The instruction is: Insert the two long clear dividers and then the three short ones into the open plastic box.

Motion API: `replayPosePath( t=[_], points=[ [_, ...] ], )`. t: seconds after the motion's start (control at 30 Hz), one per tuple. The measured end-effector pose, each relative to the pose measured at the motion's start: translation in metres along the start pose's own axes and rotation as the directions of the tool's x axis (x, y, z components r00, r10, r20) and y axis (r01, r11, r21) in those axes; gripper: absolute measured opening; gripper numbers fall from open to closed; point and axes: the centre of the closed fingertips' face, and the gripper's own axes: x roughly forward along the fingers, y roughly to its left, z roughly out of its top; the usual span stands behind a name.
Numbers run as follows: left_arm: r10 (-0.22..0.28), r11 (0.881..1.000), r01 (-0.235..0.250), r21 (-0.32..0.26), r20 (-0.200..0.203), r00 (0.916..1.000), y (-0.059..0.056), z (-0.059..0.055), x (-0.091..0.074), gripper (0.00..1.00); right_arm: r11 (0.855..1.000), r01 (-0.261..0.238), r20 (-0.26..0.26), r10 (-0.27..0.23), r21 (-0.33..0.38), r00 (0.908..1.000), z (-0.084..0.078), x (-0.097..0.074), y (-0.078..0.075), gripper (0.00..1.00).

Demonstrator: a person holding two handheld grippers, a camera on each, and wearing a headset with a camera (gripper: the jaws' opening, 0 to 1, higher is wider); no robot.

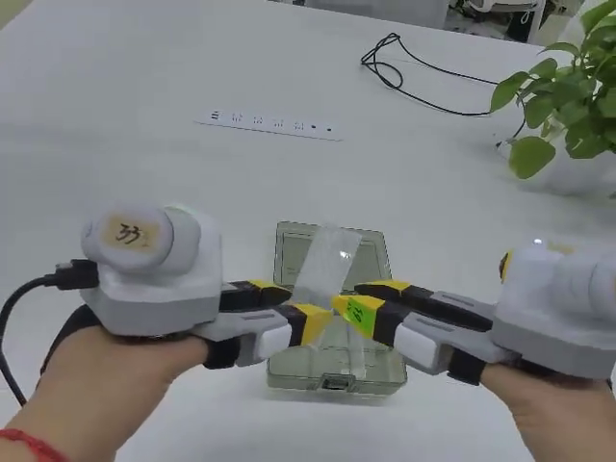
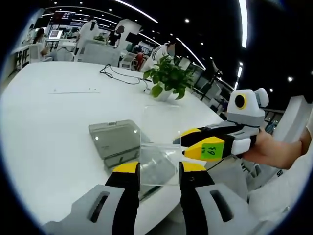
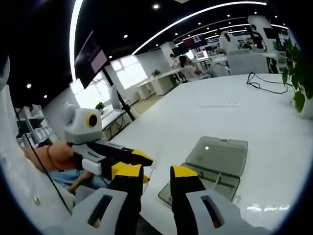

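Crowded over the box (image 1: 332, 383): the 2 grippers, left gripper (image 1: 294, 308) and right gripper (image 1: 366, 300), sit nose to nose above it with tips nearly touching. A clear divider (image 1: 327, 265) stands tilted between them. Together they block the straight drop into the middle of the box. The lid (image 1: 289, 250) lies open on the far side and closes off a low approach from behind. The table (image 1: 144, 164) is bare left and right of the box, so side entry is open. There is a wide bare stretch between lid and power strip (image 1: 269, 124). The cable (image 1: 404, 72) and plant (image 1: 568, 96) sit far right, well apart from the box.
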Motion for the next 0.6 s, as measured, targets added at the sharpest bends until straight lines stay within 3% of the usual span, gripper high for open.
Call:
replayPosePath(
  t=[0.3,0.4,0.53,0.6],
  points=[
    [0.002,1.000,-0.001,0.031,-0.010,0.9999,-0.002,-0.001,0.002,0.30,0.999,0.017,0.001,-0.017,0.050,0.9999,0.000,0.005,-0.002,0.16],
    [0.011,0.999,-0.010,0.043,-0.012,0.9999,-0.001,-0.001,0.002,0.30,0.998,0.011,-0.002,-0.010,0.069,0.9999,-0.002,0.008,0.000,0.08],
    [0.013,0.999,-0.012,0.050,-0.008,0.9999,0.000,-0.001,0.003,0.30,0.993,0.031,0.006,-0.032,0.110,0.9995,-0.002,0.010,0.003,0.07],
    [0.018,0.998,-0.017,0.057,-0.022,0.9996,0.000,-0.004,0.005,0.30,0.993,0.060,-0.019,-0.059,0.098,0.9981,-0.006,0.012,0.001,0.07]
  ],
)
